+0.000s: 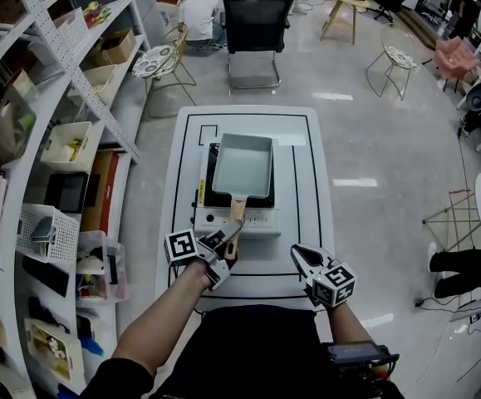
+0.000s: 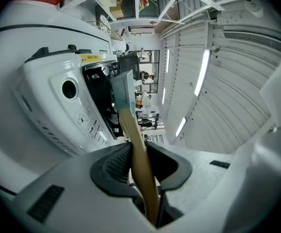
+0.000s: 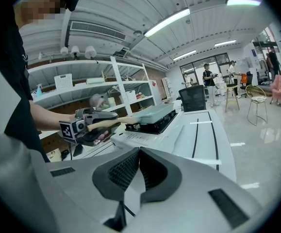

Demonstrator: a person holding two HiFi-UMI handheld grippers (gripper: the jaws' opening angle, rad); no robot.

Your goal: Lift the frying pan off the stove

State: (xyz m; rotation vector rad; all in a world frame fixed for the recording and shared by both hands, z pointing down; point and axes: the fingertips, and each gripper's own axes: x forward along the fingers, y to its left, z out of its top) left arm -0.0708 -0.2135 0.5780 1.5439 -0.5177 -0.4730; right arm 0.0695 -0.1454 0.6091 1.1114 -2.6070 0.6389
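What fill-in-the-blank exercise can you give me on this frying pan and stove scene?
1. The left gripper is clamped on the wooden ___ of the frying pan.
2. The pan sits on the ___, which stands on the white table.
3. The right gripper, its jaws together, holds ___.

Missing words: handle; stove; nothing.

One frying pan (image 1: 242, 165) is at the frame's centre, with one stove (image 1: 236, 219) and one white table (image 1: 306, 165). Two grippers are at the bottom: left gripper (image 1: 228, 238) and right gripper (image 1: 298, 254). There are four chairs along the top: one black office chair (image 1: 255, 40), a wire chair (image 1: 164, 63) upper left, a second wire chair (image 1: 396, 56) upper right, and one pink chair (image 1: 457, 56). Also at the top are one round wooden table (image 1: 346, 2) and one crouching person (image 1: 198, 15).
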